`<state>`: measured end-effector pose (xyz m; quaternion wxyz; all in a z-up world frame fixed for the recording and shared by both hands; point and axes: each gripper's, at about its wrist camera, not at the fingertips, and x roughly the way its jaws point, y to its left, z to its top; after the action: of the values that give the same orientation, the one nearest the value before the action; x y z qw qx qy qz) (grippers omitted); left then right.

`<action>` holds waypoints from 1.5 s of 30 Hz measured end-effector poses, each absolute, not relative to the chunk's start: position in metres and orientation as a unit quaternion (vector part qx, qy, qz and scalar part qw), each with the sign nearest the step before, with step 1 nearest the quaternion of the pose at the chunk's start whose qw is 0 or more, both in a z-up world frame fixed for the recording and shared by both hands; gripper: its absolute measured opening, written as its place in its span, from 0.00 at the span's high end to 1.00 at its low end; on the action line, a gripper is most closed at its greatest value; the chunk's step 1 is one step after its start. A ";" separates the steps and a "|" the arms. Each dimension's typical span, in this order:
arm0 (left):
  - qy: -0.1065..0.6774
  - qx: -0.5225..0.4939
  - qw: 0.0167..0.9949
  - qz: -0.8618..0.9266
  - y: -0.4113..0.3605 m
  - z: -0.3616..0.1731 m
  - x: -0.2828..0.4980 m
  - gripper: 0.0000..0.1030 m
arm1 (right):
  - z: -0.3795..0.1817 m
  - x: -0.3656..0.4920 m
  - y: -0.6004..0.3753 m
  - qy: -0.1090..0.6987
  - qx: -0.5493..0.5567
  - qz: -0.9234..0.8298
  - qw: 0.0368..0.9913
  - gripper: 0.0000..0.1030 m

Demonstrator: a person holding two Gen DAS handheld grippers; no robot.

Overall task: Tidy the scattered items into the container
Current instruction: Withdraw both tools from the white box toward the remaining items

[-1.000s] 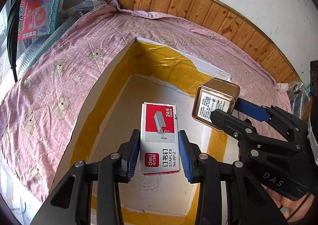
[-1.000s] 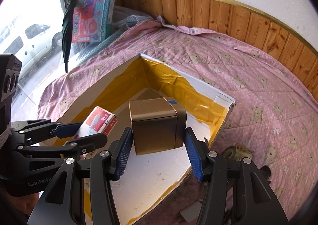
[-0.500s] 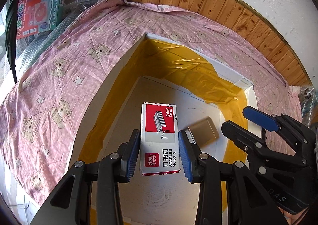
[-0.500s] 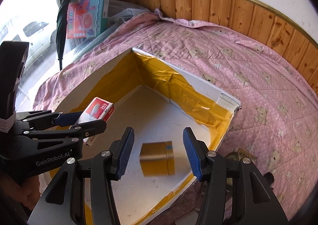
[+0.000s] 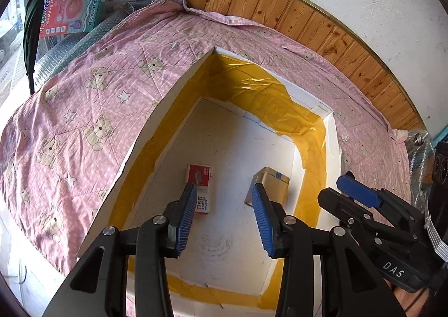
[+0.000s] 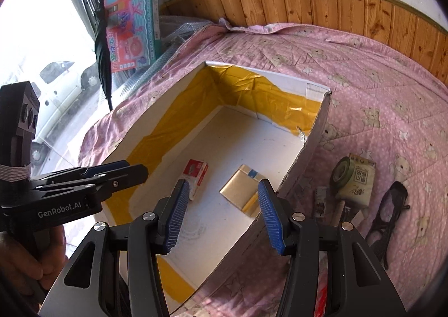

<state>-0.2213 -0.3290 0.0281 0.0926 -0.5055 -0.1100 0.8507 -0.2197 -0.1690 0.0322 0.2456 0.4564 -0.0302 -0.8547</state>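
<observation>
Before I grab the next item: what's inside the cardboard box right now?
Inside the cardboard box: a staples box and a gold tin, lying apart on its floor. The near corners are hidden behind the open left gripper and right gripper.

Bright window daylight, fisheye-warped edges

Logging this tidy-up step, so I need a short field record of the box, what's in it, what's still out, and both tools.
container: open white box, yellow tape lining
inside: staples box; gold tin
outside on bedspread: tape roll, tissue pack, black glasses
left tool: open, empty
right tool: open, empty
</observation>
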 end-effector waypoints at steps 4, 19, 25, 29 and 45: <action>-0.109 -0.503 0.098 0.852 -0.328 0.032 -0.196 0.58 | 0.032 -0.199 -0.170 -0.034 0.454 -0.855 0.246 0.47; -0.095 -0.483 0.129 0.861 -0.316 0.050 -0.129 0.58 | 0.046 -0.128 -0.152 -0.063 0.441 -0.861 0.247 0.47; -0.088 -0.484 0.140 0.859 -0.304 0.052 -0.108 0.57 | 0.046 -0.105 -0.142 -0.070 0.439 -0.862 0.245 0.47; -0.080 -0.481 0.149 0.860 -0.295 0.055 -0.095 0.57 | 0.045 -0.091 -0.134 -0.080 0.440 -0.861 0.243 0.47; -0.033 -0.484 0.187 0.854 -0.250 0.049 -0.055 0.56 | 0.034 -0.050 -0.082 -0.123 0.438 -0.865 0.213 0.47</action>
<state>-0.0554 -0.2501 0.0488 0.1869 -0.4840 -0.0334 0.8542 -0.0504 -0.0816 0.0345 0.2128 0.4380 -0.1228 -0.8648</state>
